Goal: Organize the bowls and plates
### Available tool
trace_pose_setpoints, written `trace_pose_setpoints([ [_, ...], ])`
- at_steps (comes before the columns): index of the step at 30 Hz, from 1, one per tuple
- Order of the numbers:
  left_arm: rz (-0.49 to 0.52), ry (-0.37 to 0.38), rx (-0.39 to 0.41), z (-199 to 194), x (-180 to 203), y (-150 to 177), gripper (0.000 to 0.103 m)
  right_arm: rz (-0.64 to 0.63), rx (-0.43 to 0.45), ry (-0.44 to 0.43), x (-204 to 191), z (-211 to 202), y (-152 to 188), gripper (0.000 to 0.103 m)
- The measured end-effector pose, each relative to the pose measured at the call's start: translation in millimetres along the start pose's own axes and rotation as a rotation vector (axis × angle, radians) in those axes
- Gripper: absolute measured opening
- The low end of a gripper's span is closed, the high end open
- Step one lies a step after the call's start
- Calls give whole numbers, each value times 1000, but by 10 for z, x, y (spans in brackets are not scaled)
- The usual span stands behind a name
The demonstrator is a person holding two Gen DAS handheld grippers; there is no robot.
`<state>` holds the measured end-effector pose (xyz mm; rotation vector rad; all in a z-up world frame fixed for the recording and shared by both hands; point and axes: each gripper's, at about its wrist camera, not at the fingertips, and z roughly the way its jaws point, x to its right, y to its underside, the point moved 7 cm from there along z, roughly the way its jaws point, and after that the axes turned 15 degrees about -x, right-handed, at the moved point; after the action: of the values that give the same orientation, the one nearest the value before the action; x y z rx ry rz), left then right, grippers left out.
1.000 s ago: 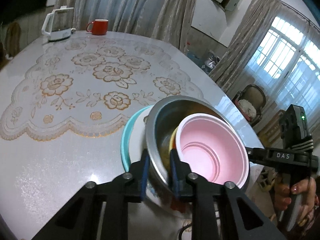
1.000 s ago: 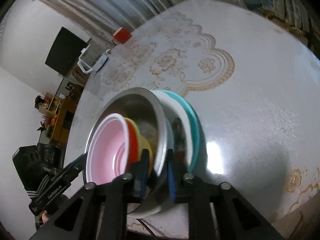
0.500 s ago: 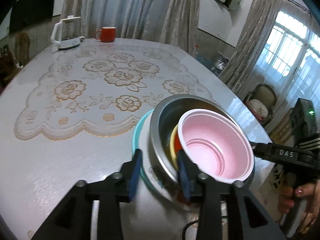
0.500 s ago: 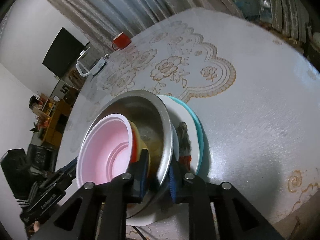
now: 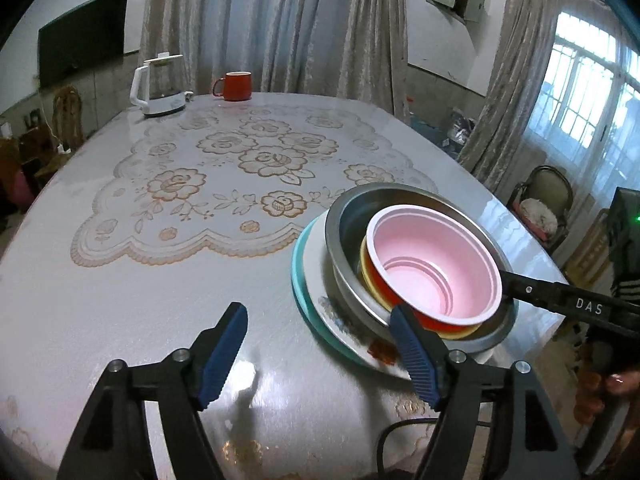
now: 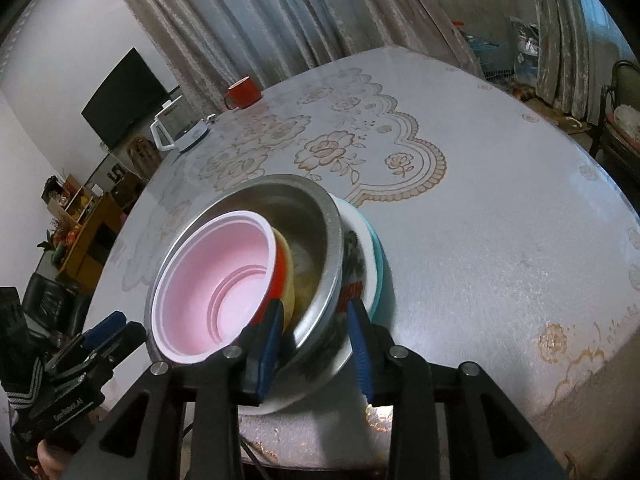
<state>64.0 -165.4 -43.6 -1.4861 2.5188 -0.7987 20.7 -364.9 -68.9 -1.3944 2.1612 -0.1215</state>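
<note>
1. Since a second earlier, the left gripper point(image 5: 320, 350) had let go of the steel bowl point(image 5: 348, 216) and backed off, jaws wide apart; the right gripper point(image 6: 314, 338) had spread too, its fingers straddling the rim without pinching.
2. Stacking looked finished; the next move likely called for both grippers to draw clear without nudging the stack.
3. The pink bowl point(image 5: 434, 266) sat nested in red and yellow bowls inside the steel one, on a white plate point(image 5: 320, 272) over a teal plate point(image 5: 297, 272), near the table point(image 5: 120, 300) edge.
</note>
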Motion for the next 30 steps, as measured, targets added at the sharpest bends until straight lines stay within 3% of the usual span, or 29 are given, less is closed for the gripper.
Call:
trace_pose_setpoints([
  [8, 7, -22, -1, -66, 35, 147, 89, -57, 46, 48, -121, -95, 135, 35],
  [15, 7, -38, 4, -116, 32, 211, 91, -125, 92, 96, -279, -161, 272, 35],
  [22, -12, -58, 39, -233, -20, 256, 102, -153, 101, 88, -395, -172, 398, 36],
  [30, 8, -120, 46, -287, 1, 340, 103, -183, 104, 108, -489, -137, 628, 38],
])
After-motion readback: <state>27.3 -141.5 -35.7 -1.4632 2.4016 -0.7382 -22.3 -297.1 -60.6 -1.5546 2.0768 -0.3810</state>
